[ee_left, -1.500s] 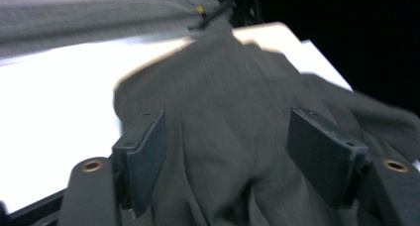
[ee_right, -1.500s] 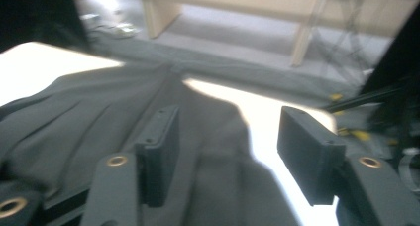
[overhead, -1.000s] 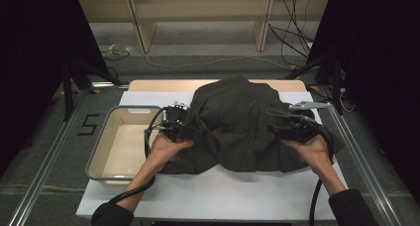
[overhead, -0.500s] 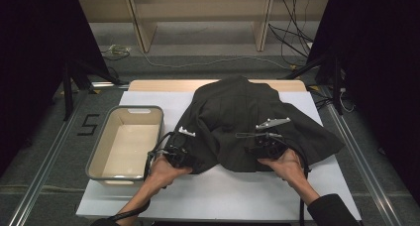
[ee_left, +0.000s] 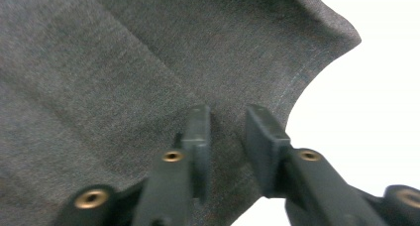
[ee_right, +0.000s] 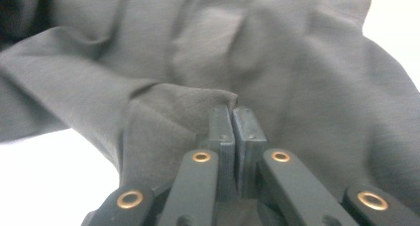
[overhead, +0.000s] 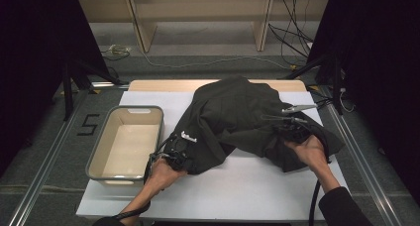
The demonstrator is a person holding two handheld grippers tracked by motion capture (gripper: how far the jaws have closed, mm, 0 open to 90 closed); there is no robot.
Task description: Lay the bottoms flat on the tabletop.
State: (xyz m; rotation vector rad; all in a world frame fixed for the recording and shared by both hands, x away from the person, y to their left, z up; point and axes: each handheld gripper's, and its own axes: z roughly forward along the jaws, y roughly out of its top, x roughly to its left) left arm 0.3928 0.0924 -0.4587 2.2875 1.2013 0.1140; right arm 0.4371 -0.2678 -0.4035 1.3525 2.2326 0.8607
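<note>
While the right gripper [ee_right: 233,118] pinches a fold of the dark garment [overhead: 237,117] with fingers together, the left gripper [ee_left: 229,132], fingers apart, straddles its hem, apparently to spread it on the tabletop [overhead: 237,191] beside a bin [overhead: 99,159].

A white table [overhead: 237,191] carries a dark garment [overhead: 237,114] and a beige bin [overhead: 130,142].
</note>
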